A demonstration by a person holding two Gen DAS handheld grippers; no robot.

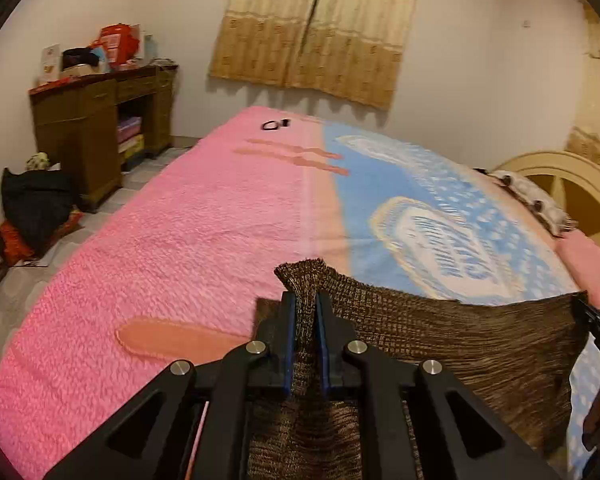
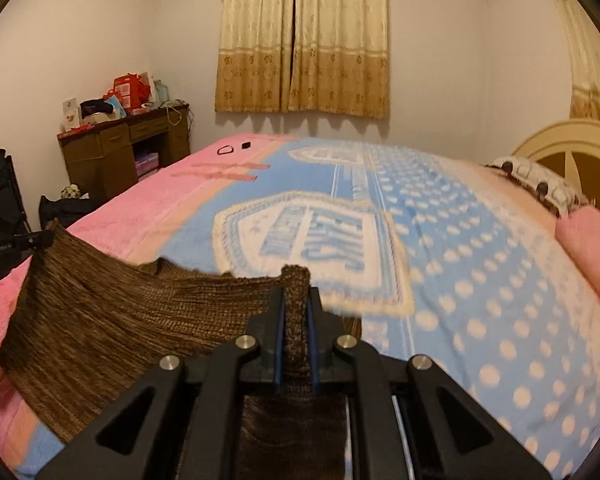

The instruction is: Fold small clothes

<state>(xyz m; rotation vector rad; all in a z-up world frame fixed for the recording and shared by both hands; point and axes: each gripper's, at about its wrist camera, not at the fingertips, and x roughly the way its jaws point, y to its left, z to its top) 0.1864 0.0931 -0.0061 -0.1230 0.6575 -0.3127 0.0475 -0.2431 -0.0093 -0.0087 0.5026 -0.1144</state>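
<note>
A brown knitted garment [image 1: 460,332] hangs stretched between my two grippers above the bed. My left gripper [image 1: 305,300] is shut on one corner of it, which sticks up between the blue pads. My right gripper [image 2: 296,292] is shut on the other corner, and the garment [image 2: 112,312] spreads to the left from there. In the left wrist view the right gripper's tip [image 1: 594,320] shows at the garment's far edge. In the right wrist view the left gripper's tip [image 2: 20,242] shows at the far left.
The bed carries a pink and blue blanket [image 1: 172,240] [image 2: 480,280]. A black ring and a small black object [image 1: 275,124] lie at its far end. A wooden desk [image 1: 96,128] with clutter stands at the left wall, a dark bag [image 1: 36,204] on the floor, a cream headboard [image 2: 572,152] at right.
</note>
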